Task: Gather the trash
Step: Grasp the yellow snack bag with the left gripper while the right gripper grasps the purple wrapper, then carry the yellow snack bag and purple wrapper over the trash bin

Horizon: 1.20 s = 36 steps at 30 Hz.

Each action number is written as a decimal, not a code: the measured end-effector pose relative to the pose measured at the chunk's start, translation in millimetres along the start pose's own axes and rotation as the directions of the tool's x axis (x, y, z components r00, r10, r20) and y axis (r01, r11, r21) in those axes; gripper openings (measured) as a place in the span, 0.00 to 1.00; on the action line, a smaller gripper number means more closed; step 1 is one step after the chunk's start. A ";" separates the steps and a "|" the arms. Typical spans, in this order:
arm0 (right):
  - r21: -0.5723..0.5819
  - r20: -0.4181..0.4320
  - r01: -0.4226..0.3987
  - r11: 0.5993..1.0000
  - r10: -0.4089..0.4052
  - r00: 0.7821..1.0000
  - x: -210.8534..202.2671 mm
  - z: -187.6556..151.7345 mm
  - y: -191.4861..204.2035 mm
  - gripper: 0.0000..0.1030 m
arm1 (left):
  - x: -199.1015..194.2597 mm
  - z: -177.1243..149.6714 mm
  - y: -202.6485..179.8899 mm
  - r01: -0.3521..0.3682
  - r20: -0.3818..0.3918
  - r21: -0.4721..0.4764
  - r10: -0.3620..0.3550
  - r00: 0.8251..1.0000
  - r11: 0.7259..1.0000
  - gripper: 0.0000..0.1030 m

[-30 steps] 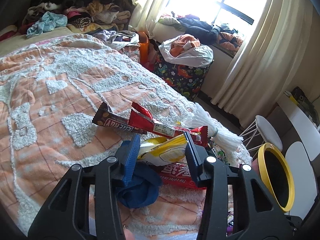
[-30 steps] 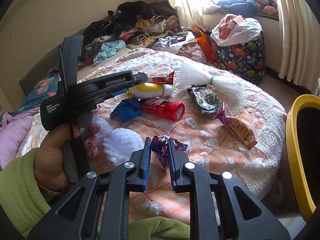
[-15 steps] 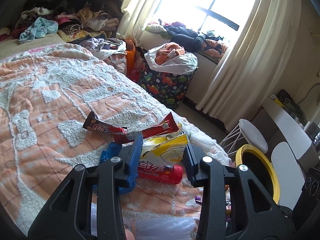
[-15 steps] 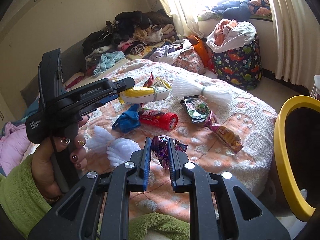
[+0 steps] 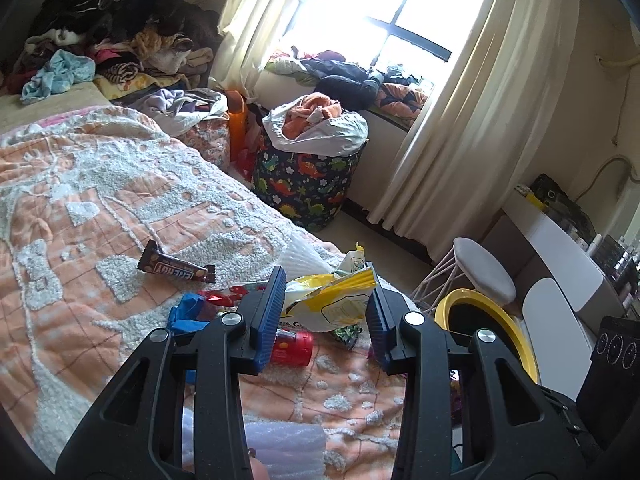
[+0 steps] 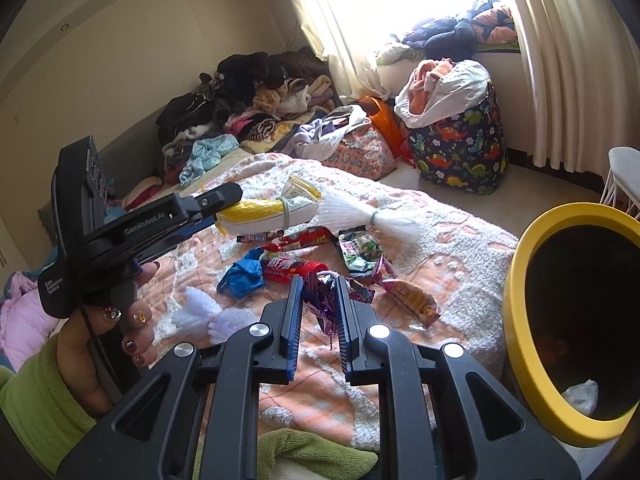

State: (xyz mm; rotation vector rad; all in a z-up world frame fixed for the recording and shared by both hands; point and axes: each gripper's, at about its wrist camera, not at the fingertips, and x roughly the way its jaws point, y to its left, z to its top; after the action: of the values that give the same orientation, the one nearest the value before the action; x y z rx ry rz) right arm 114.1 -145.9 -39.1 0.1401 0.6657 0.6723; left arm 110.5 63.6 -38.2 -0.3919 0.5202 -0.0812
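Trash bin, yellow-rimmed, stands just off the bed's foot corner, nearer the right gripper, clamped on a purple wrapper, than the left gripper, pinching a yellow bag.

Dinosaur-print hamper beside curtain, stool nearby.

Each hand-held gripper is matte black plastic with silver screws and ribbed blue pads. At the right view's lower left, white lettering marks the left one; a green fleece sleeve and dark, jewelled nail polish show.
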 end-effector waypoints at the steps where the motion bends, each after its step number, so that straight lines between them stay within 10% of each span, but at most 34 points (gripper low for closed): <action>1: 0.003 0.005 0.001 1.000 -0.001 1.000 -2.0 0.8 -1.5 0.15 | -0.7 0.1 -1.8 0.002 0.000 0.002 -0.002 1.000 1.000 0.30; 36: 0.159 0.146 0.067 0.985 -0.090 0.985 -70.2 21.7 -73.9 0.15 | 1.5 -8.3 -82.1 0.071 -0.037 0.156 -0.066 0.997 0.985 0.30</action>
State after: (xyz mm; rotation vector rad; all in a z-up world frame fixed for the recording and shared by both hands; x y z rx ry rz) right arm 125.5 -245.1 -9.4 0.3033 0.5715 0.5280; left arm 109.5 -15.3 -13.9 -0.2548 0.5272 -0.1943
